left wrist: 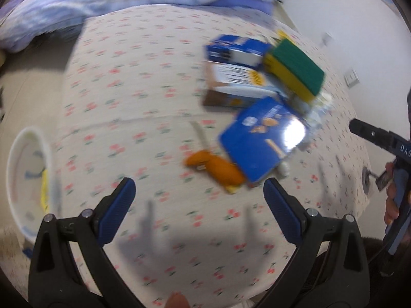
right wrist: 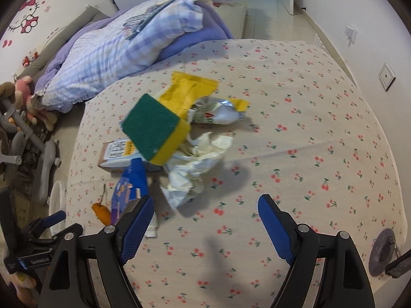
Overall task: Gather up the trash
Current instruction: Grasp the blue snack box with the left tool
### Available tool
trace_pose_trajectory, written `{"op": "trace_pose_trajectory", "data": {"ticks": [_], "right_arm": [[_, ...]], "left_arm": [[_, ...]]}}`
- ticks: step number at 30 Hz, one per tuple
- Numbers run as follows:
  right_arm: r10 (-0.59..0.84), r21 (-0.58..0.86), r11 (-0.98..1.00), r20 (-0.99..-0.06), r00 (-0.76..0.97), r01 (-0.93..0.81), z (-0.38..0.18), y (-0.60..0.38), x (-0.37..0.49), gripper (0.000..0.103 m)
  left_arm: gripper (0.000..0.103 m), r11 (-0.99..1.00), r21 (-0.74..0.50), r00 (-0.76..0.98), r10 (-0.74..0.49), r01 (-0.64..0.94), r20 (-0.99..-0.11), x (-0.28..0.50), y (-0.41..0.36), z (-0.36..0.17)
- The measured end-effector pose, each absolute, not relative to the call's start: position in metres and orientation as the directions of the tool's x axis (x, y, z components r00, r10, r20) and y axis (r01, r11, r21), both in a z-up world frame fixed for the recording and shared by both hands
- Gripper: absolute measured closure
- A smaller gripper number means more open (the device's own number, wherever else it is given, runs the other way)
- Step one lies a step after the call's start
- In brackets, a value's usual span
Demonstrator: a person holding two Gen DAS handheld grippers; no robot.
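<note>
Left gripper point(left wrist: 199, 195) spread wide, nothing between its blue-padded fingers point(left wrist: 125, 192), hanging over the cherry-print cloth point(left wrist: 143, 82) just short of the trash pile. Right gripper point(right wrist: 205, 213) likewise spread wide and empty, poised above the same cloth-covered surface near its front edge.

Trash gathered in one heap toward the middle of the surface, nearer the left edge in the right wrist view. On top, a green-and-yellow sponge point(right wrist: 155, 134), tilted, resting on a flat cardboard box point(right wrist: 115, 154) with printed text. Behind the sponge, a yellow wrapper point(right wrist: 190, 89), and touching it a silvery crumpled packet point(right wrist: 221, 111). Just beside the sponge toward the front, a wad of crumpled pale paper point(right wrist: 197, 164). In front of the box, a blue snack packet point(right wrist: 129, 184) with a glossy face, seen larger and blurred in the left wrist view point(left wrist: 259, 138). At the left-front fringe of the heap, an orange peel piece point(right wrist: 101, 211), touching or slipping under the blue packet's corner; cannot tell which.

Off the surface's left edge, lower down, a white round bin point(left wrist: 28, 179) with something yellow inside. Beyond the far edge, a bed with a blue checked quilt point(right wrist: 113, 48).
</note>
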State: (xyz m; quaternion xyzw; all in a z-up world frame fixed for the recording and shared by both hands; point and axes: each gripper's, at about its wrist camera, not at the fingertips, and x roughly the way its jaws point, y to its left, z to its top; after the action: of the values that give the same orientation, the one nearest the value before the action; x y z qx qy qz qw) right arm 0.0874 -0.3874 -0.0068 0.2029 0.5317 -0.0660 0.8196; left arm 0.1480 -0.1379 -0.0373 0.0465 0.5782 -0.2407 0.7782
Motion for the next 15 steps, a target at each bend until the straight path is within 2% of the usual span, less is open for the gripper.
{"op": "trace_pose_trajectory", "data": {"ticks": [7,15], "right_arm": [[0.09,0.253,0.896,-0.908,0.41,0.364,-0.017,-0.417,0.069,0.019],[0.079,0.242,0.887,-0.918,0.389,0.392,-0.026,-0.436,0.059,0.019]], "left_arm": [[0.004,0.81,-0.189,0.197,-0.349,0.555,-0.916,0.159,-0.185,-0.053],[0.004,0.803,-0.208,0.179,-0.362,0.558,-0.915,0.181,-0.2,-0.079]]}}
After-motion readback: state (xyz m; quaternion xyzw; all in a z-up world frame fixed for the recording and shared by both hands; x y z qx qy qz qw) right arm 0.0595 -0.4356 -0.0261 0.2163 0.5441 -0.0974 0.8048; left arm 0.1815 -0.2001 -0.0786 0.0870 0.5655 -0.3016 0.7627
